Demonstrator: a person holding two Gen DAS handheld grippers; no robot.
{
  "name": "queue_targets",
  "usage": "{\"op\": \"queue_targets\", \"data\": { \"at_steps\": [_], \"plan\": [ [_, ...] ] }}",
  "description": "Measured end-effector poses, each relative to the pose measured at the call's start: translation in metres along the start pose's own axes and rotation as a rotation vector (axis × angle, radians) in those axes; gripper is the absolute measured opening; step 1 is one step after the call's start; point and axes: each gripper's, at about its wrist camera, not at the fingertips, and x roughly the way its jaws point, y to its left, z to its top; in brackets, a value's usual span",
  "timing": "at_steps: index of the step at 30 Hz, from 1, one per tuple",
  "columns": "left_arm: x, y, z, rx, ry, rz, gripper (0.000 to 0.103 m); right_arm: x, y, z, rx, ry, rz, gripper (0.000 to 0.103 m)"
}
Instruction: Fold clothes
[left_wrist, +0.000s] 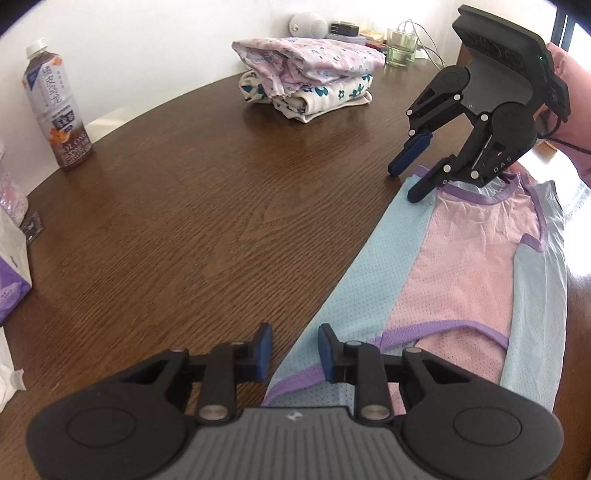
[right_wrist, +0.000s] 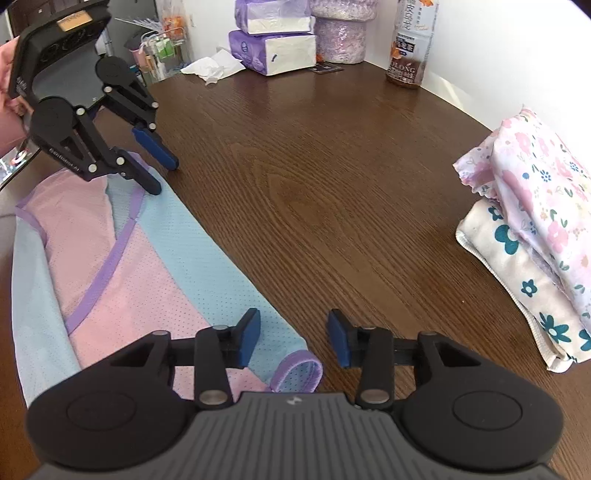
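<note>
**Both claws released over the shirt's edge**

My left claw (left_wrist: 295, 350) hangs spread, gripping nothing, over one end of the folded edge of the pink and blue shirt (left_wrist: 461, 266); my right claw (right_wrist: 293, 339) is spread too and empty, at the other end, near a purple-trimmed sleeve cuff (right_wrist: 297, 374); the shirt lies flat on the brown wooden table (left_wrist: 184, 221), sides turned inward; a stack of folded floral clothes (left_wrist: 306, 79) sits well apart; a tea bottle (left_wrist: 55, 107) stands near the table's edge.

Bright daylight, soft glare on table (left_wrist: 184, 206), fisheye-warped edges
</note>
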Motion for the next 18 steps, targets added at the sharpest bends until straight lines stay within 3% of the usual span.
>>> {"op": "queue_targets", "data": {
  "at_steps": [3, 6, 9, 18],
  "plan": [
    [0.000, 0.001, 0.003, 0.020, 0.019, -0.016, 0.019, -0.001, 0.006, 0.002, -0.035, 0.008, 0.015, 0.013],
    [0.001, -0.007, 0.003, 0.042, 0.025, -0.024, 0.006, -0.001, 0.014, 0.002, -0.073, 0.012, 0.012, 0.003],
    [0.001, -0.014, 0.001, 0.055, 0.014, -0.003, 0.003, 0.000, 0.021, 0.002, -0.097, 0.010, -0.012, 0.001],
    [-0.006, -0.065, -0.017, 0.215, -0.036, 0.180, 0.000, -0.013, 0.044, -0.003, -0.167, -0.026, -0.127, 0.001]
  ]
}}
